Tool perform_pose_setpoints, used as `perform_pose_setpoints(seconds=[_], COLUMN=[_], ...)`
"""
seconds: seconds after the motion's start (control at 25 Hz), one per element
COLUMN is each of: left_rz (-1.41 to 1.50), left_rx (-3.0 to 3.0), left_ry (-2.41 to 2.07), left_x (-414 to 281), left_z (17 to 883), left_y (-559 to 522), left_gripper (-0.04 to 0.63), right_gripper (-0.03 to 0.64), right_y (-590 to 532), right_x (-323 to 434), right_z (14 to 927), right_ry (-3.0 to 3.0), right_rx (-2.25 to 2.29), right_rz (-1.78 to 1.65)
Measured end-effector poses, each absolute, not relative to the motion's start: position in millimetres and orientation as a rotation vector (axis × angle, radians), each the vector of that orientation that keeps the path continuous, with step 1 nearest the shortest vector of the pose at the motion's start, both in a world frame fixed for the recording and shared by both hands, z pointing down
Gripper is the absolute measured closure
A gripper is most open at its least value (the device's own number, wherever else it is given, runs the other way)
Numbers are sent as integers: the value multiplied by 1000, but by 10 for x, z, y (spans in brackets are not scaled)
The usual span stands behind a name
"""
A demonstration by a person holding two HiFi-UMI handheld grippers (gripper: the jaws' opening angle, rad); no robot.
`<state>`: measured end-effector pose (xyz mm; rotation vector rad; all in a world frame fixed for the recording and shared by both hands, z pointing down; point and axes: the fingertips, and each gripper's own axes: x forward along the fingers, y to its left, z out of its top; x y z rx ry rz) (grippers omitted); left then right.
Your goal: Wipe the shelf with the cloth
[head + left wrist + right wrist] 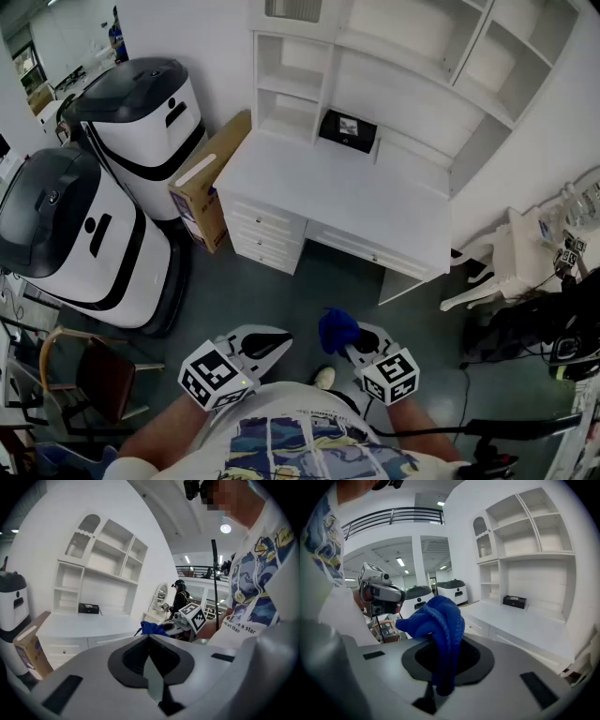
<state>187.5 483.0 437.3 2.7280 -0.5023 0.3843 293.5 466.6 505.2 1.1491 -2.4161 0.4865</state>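
Note:
The white shelf unit [375, 56] rises from the back of a white desk [328, 192] ahead of me, with a small black box [348, 130] in a low compartment. Both grippers hang low over the grey floor, well short of the desk. My right gripper [354, 349] is shut on a bunched blue cloth [337, 328], which bulges out above the jaws in the right gripper view [438, 625]. My left gripper [270, 347] is shut with nothing in it; its jaws meet in a seam. The shelf [101, 569] stands far off in the left gripper view too.
Two white-and-black machines [141, 112] [66, 225] stand left of the desk, with a cardboard box [208, 178] leaning between them and it. A wooden chair [94, 375] sits at bottom left, a white chair [506, 253] and cabled gear at right. Another person [180, 597] stands far off.

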Motion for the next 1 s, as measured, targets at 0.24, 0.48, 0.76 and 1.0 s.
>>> perform_pose_setpoints(seconds=[0.24, 0.48, 0.76, 1.0], left_rz=[372, 336, 297, 368], left_rx=[2732, 2688, 2690, 2676], left_ry=[-538, -596, -617, -710], left_x=[1049, 517, 467, 314], left_z=[4416, 4487, 4538, 4408], left_y=[4839, 4836, 4468, 3676], left_gripper=[584, 584, 584, 584], right_gripper=[551, 551, 551, 551], right_y=[4556, 4628, 4109, 3147], right_x=[2090, 1543, 1565, 1430], right_z=[5056, 5090, 5113, 5071], right_ry=[-2447, -2438, -2447, -2515], right_rx=[1128, 1033, 1059, 1035], right_rz=[465, 478, 492, 480])
